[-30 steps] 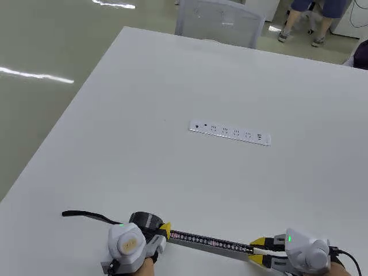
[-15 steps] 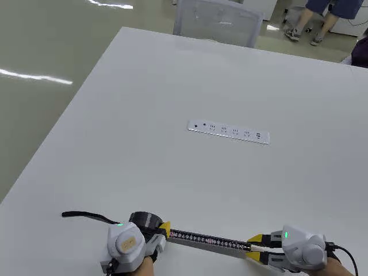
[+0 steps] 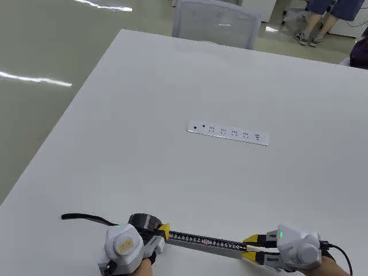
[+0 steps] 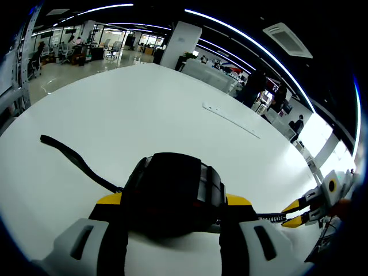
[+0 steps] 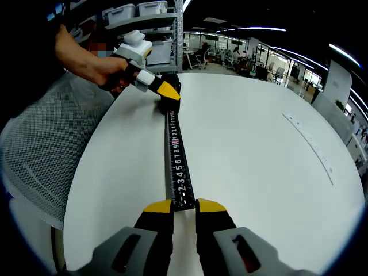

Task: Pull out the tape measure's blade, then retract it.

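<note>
Your tape measure [image 4: 172, 192] sits on the desk [image 3: 172, 115] near its front edge, on your left. Its black case is clamped between your left gripper [image 3: 163, 233] jaws, which are spread as wide as the case. The blade [image 5: 175, 167] is out and runs straight rightward to your right gripper [image 5: 184, 206]. Those jaws are almost closed, pinching the blade's tip, with the numbers facing up. You can't tell if the blade touches the desk. A black wrist strap [image 3: 86, 218] trails left from the case, lying on the desk. A white power strip [image 3: 227, 133] lies mid-desk, well apart from the tape. A grey chair [image 3: 215, 20] stands at the far edge.
</note>
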The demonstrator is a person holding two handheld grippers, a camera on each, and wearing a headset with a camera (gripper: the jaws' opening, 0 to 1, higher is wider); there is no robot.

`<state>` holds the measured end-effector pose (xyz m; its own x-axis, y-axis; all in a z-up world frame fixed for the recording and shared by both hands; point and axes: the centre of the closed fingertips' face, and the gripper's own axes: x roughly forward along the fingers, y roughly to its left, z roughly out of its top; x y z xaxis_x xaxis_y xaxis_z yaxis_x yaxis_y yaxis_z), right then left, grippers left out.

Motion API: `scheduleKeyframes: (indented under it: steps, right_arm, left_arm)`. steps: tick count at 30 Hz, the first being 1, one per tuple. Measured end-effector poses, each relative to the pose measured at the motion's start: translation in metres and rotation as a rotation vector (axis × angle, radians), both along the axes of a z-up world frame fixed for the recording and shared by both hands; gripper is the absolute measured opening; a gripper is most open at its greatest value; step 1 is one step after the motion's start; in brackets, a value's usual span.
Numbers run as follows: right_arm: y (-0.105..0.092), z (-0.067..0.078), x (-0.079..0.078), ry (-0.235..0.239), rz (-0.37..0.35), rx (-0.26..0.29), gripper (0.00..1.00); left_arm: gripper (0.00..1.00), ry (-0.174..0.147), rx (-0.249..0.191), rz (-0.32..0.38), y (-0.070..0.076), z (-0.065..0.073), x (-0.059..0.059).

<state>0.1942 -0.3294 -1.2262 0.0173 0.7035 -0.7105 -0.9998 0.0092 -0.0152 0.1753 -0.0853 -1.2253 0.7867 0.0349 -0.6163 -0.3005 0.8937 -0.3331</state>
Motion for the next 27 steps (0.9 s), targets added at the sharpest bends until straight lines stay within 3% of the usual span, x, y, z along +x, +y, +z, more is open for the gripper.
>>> scheduleKeyframes:
  steps: [27]
  right_arm:
    - [0.024, 0.002, -0.002, 0.006, 0.014, 0.023, 0.12]
  left_arm:
    - [0.62, -0.002, -0.006, 0.0, 0.0, 0.001, 0.0]
